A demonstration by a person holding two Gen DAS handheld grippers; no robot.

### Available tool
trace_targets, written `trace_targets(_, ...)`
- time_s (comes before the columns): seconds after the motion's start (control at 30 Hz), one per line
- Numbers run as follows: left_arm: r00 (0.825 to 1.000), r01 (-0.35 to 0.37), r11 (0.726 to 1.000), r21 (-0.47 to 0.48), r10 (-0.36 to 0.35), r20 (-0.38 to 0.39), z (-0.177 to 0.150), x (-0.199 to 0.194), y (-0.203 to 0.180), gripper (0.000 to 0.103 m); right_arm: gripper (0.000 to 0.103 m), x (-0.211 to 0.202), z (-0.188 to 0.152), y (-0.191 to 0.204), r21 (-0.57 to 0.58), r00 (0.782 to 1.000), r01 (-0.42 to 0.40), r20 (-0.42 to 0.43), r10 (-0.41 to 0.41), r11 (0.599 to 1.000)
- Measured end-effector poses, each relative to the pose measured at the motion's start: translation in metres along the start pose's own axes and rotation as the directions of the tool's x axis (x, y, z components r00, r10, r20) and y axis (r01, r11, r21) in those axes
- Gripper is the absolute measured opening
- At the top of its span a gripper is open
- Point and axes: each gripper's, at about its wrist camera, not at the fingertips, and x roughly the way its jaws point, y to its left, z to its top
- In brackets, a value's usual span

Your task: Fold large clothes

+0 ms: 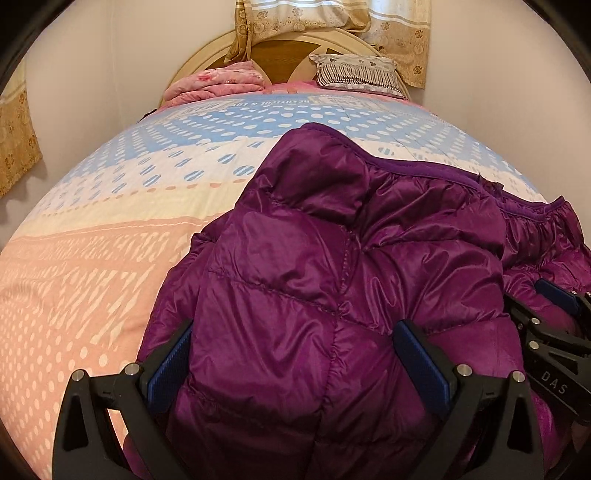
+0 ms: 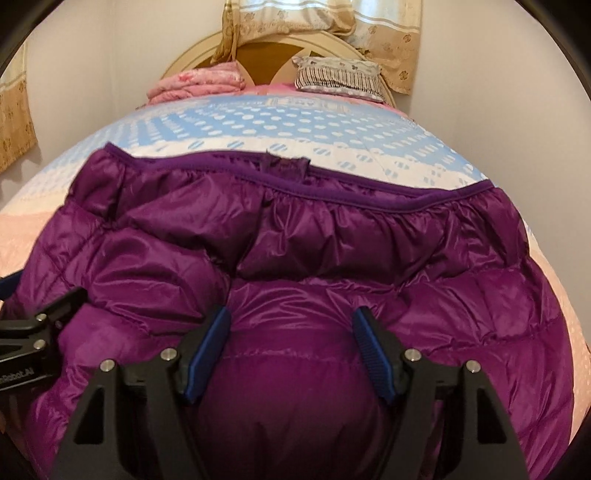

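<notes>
While both my tools sit low over the near edge of the purple down jacket (image 1: 332,277), nothing is pinched. My left gripper (image 1: 295,354) has its blue pads spread wide, one on each side of a puffy quilted bulge that fills the gap between them; I'd say it straddles the padding ready to bite, but the pads aren't squeezing it. My right gripper (image 2: 291,350) is the same: fingers apart, narrower gap, shiny fabric mounded between them and no clamp. Each tool shows at the edge of the other's view, so they sit side by side and close together, probably to take the near edge at two points for one fold away from me.

The jacket is bunched, not flat, lying on the bed (image 1: 92,258) toward its near right side. One section is flopped over on top on the left; it may be a sleeve or a front panel, I can't tell. Its elastic-bound hem (image 2: 332,184) runs across the far side, gathered and slightly curved.

Farther out is bare patterned bedspread. At the headboard (image 1: 288,59) sit a folded pink blanket (image 1: 218,83) and a striped pillow (image 1: 358,72), with a curtain (image 1: 399,33) behind.

No containers in view.
</notes>
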Motion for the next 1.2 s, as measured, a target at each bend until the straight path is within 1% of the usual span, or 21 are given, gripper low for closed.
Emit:
trace_targets(0.37,1.000,-0.001,1.000,0.004,0.001,-0.016,0.001,0.004,0.000,0.102,0.073,0.000,-0.004,0.004,-0.003,1.000,0.013,-0.009,-0.013,1.000)
trace_targets(0.57,1.000,0.006,1.000,0.007,-0.006,-0.016,-0.004,-0.003,0.003,0.102,0.073,0.005,0.001,0.001,0.003,1.000,0.007,-0.013,-0.007,1.000)
trace_targets(0.83,1.000,0.011,0.997,-0.072,-0.010,0.025,-0.033,-0.042,0.038,0.102,0.073,0.007,0.002,-0.002,0.008,1.000,-0.001,-0.013,0.001,1.000)
trace_targets(0.93,1.000,0.015,0.993,-0.113,-0.013,0.011,-0.045,-0.048,0.056,0.102,0.073,0.008,0.002,-0.002,0.008,1.000,0.001,-0.013,0.000,1.000)
trace_targets(1.03,0.999,0.043,0.983,-0.177,-0.048,-0.022,-0.060,-0.046,0.074,0.102,0.073,0.008,0.002,-0.003,0.006,1.000,0.002,-0.013,-0.001,1.000)
trace_targets(1.07,0.997,0.068,0.977,-0.201,-0.074,-0.021,-0.063,-0.046,0.079,0.102,0.073,0.007,0.002,-0.004,0.008,1.000,0.002,-0.017,-0.002,1.000)
trace_targets(1.13,0.994,0.110,0.969,-0.223,-0.111,0.004,-0.067,-0.051,0.082,0.102,0.074,-0.001,0.003,-0.006,0.000,0.999,-0.013,-0.037,0.013,1.000)
trace_targets(1.2,0.989,0.149,0.965,-0.217,-0.149,0.019,-0.069,-0.055,0.081,0.102,0.074,-0.024,-0.001,-0.011,0.017,1.000,-0.017,-0.010,0.018,1.000)
